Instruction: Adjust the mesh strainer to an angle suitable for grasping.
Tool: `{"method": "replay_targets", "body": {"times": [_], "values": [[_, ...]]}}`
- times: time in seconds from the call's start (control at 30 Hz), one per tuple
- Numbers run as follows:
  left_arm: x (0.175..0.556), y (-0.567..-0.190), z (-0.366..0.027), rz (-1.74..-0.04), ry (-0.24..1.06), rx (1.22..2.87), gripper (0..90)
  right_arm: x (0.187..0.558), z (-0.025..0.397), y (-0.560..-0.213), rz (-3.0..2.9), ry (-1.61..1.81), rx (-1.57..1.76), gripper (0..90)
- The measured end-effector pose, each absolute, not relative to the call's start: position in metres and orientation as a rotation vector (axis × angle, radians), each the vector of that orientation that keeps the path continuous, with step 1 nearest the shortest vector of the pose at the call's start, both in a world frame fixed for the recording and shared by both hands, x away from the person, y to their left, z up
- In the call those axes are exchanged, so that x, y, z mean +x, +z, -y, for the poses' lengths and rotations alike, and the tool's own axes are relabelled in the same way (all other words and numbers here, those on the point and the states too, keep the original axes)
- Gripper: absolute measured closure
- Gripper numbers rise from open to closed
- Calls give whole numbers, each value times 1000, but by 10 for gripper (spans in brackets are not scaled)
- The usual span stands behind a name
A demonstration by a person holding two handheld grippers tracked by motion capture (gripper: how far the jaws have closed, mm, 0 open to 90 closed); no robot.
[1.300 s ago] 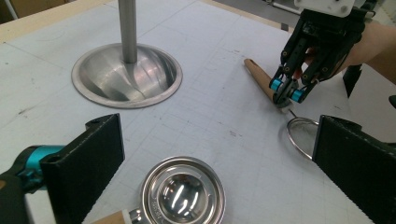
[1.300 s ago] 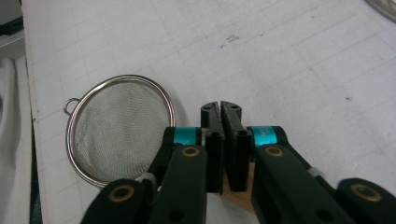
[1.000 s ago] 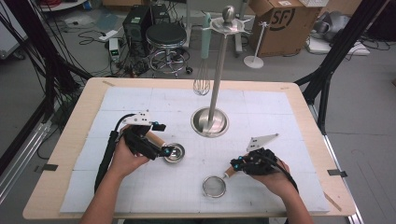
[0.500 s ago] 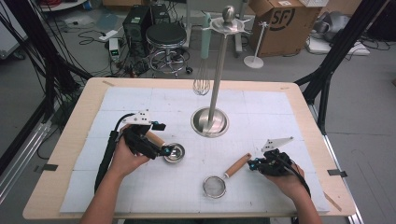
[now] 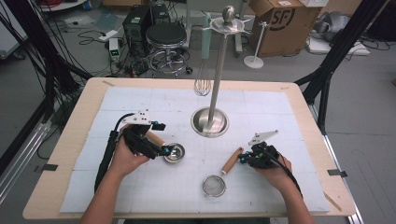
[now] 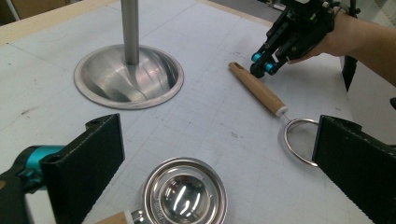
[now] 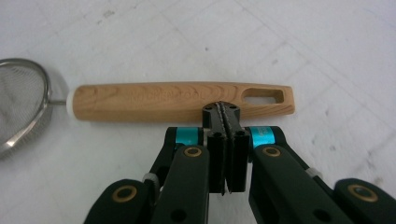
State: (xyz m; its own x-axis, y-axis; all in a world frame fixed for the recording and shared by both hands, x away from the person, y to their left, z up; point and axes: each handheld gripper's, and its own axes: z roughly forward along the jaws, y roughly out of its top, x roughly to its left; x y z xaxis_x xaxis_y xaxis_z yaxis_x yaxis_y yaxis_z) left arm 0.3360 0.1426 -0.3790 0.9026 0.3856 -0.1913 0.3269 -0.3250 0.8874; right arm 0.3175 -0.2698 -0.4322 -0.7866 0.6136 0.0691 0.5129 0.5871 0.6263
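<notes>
Jaws of the right hand-held gripper (image 7: 225,111) are pressed together with nothing between them, their tips just beside the long side of the wooden-handled small mesh strainer (image 7: 182,101), near the slotted end of its handle; whether they touch the wood cannot be told. That strainer (image 5: 223,171) lies flat on the white gridded mat (image 5: 280,107) covering the light wooden table (image 5: 70,135), its round steel sieve toward the person and its handle pointing up and to the right in the high view. The left hand-held gripper (image 5: 164,150) hovers with its jaws spread wide above the shiny round steel measuring cup with a wooden handle (image 6: 184,193), which rests on the mat. Beyond both, the tall steel utensil stand with a dished round base (image 5: 210,122) holds a hanging wire whisk (image 5: 202,86).
</notes>
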Motion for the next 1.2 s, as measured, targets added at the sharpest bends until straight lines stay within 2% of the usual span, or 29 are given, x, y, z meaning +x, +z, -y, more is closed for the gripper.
{"method": "replay_targets", "body": {"times": [0.73,1.2], "values": [[336,-379,-143,-516,66,1933,29,328,191,-425,-2750,978,741,892],[336,-379,-143,-516,65,1941,29,309,180,-409,-2766,1064,627,892]]}}
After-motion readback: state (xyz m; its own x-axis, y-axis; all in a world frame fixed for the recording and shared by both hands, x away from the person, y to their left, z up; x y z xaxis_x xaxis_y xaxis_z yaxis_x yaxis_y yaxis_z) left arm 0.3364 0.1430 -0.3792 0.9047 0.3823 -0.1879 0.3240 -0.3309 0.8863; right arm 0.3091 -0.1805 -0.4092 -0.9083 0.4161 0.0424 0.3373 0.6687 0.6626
